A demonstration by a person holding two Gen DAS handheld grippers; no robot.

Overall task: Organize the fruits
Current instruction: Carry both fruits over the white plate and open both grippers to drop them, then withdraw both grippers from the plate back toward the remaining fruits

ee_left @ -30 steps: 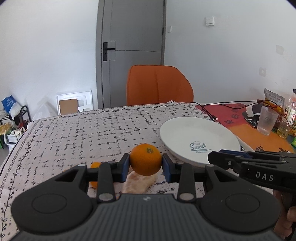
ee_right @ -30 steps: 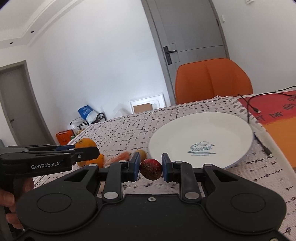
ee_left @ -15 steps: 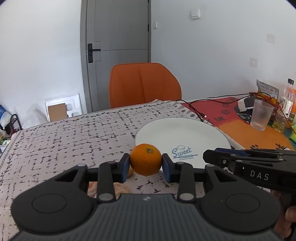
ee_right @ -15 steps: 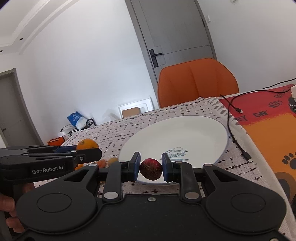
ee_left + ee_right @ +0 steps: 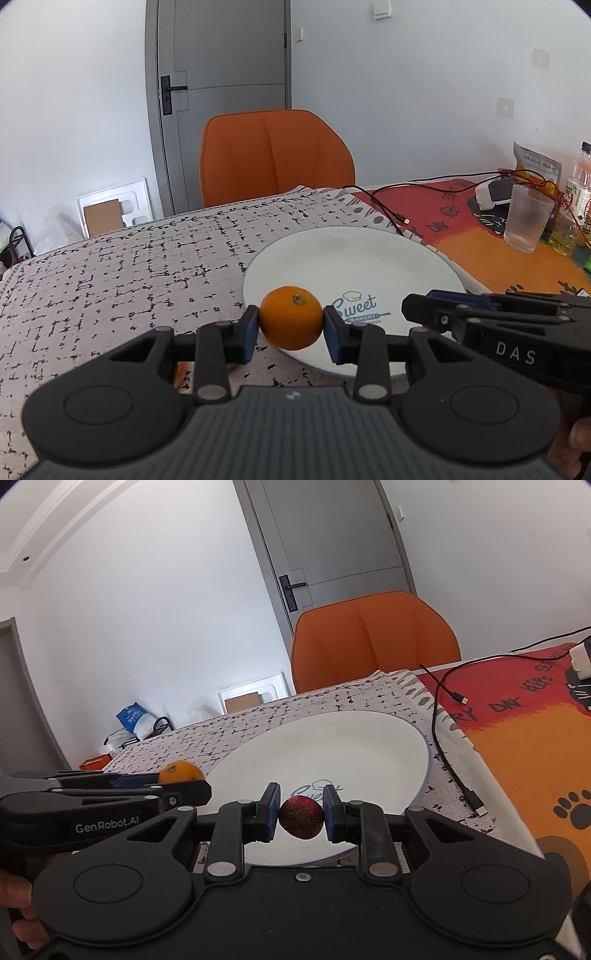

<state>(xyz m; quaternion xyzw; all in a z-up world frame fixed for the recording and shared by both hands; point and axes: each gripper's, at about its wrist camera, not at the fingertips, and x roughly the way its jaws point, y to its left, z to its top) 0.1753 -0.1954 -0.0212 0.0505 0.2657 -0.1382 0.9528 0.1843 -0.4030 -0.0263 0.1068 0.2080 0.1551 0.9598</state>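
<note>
My left gripper (image 5: pixel 291 328) is shut on an orange (image 5: pixel 291 322) and holds it above the near left rim of a white plate (image 5: pixel 351 254) printed "Sweet". My right gripper (image 5: pixel 301 812) is shut on a small dark red fruit (image 5: pixel 301 816) and holds it above the near edge of the same plate (image 5: pixel 332 746). The right gripper shows at the right of the left wrist view (image 5: pixel 417 314). The left gripper and its orange (image 5: pixel 181 771) show at the left of the right wrist view. The plate holds nothing.
A patterned cloth (image 5: pixel 129 266) covers the table. An orange chair (image 5: pixel 275 155) stands behind it. A black cable (image 5: pixel 443 746) lies right of the plate on a red and orange mat (image 5: pixel 524 746). A glass (image 5: pixel 526 218) and bottles (image 5: pixel 580 184) stand at the far right.
Both grippers have moved right and forward, towards the plate, each still holding its fruit. The loose fruits on the cloth have dropped out of view.
</note>
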